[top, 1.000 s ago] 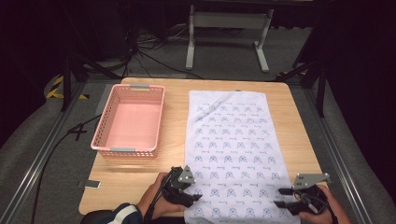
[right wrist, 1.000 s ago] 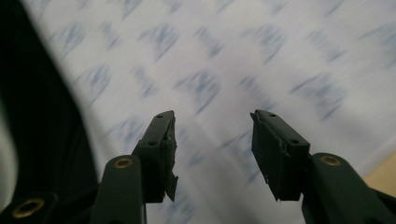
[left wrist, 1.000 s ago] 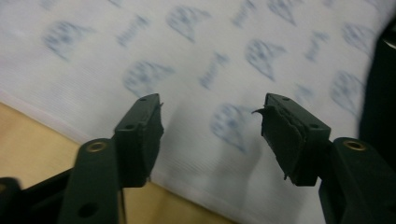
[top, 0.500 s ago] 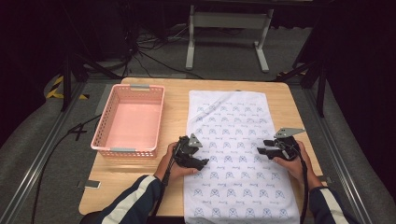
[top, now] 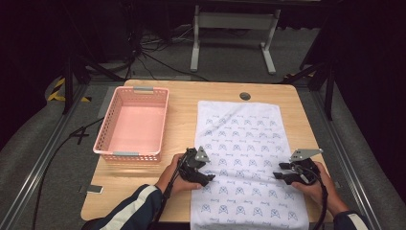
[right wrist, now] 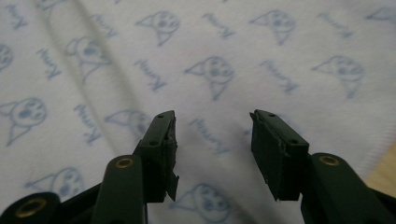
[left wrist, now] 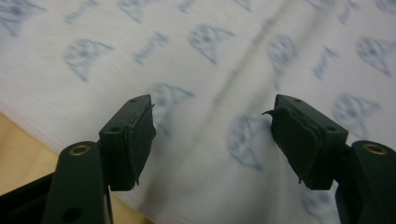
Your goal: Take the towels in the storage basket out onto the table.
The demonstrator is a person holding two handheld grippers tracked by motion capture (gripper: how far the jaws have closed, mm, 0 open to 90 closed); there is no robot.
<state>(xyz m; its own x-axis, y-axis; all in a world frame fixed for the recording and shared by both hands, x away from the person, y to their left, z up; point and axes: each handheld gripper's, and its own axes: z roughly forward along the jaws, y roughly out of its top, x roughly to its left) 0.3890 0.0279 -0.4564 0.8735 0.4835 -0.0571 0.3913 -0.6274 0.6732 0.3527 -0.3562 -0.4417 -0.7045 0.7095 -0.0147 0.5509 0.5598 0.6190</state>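
Two grippers of mine sit over the white printed towel (top: 244, 163) on the wooden table (top: 182, 120), a pink basket (top: 131, 122) left, dark floor beyond. Left gripper (left wrist: 212, 135): jaws just closing slightly, gaping over cloth. Right gripper (right wrist: 212, 149): jaws apart, empty.

Bright lit table, dark surroundings, softly blurred close-ups
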